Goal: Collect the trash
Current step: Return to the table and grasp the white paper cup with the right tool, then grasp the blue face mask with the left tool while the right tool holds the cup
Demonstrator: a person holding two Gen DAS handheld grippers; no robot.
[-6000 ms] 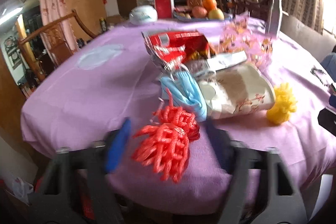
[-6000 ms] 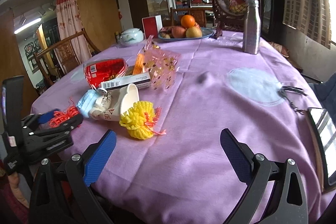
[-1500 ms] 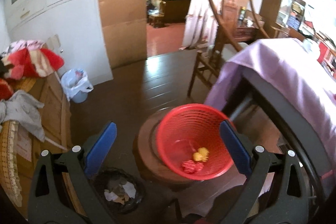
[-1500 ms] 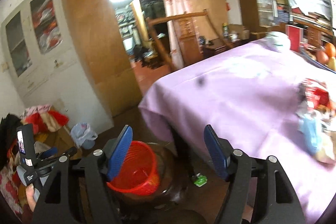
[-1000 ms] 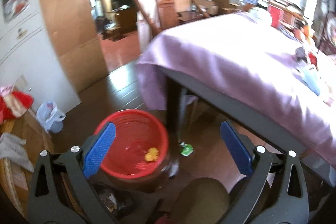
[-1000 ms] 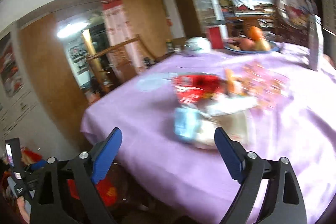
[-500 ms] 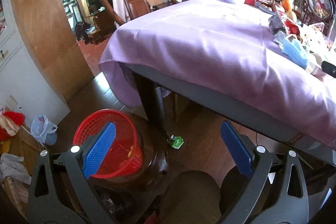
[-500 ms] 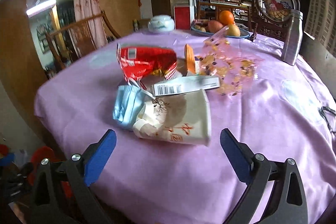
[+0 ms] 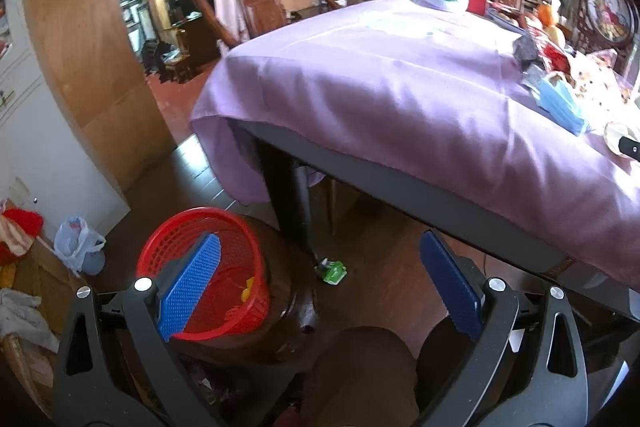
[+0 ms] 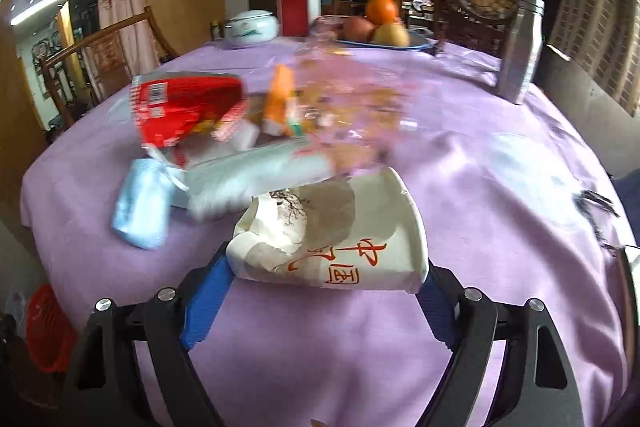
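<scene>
Now the right tongs [image 10: 320, 291] are closing around a crushed paper cup [image 10: 332, 235].
White with red characters and a dented mouth, the cup lies on its side on the purple surface [image 10: 480, 167], just this side of a blue face mask [image 10: 140, 207]; pads not yet pressing. Well away from the cup, the left tongs [image 9: 320, 287] gape empty above a red basket [image 9: 236, 267].

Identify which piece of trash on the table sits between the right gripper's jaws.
The crushed white paper cup with red characters, lying on its side. The right gripper is closing around it; the blue face mask and red snack bag lie farther off.
</scene>
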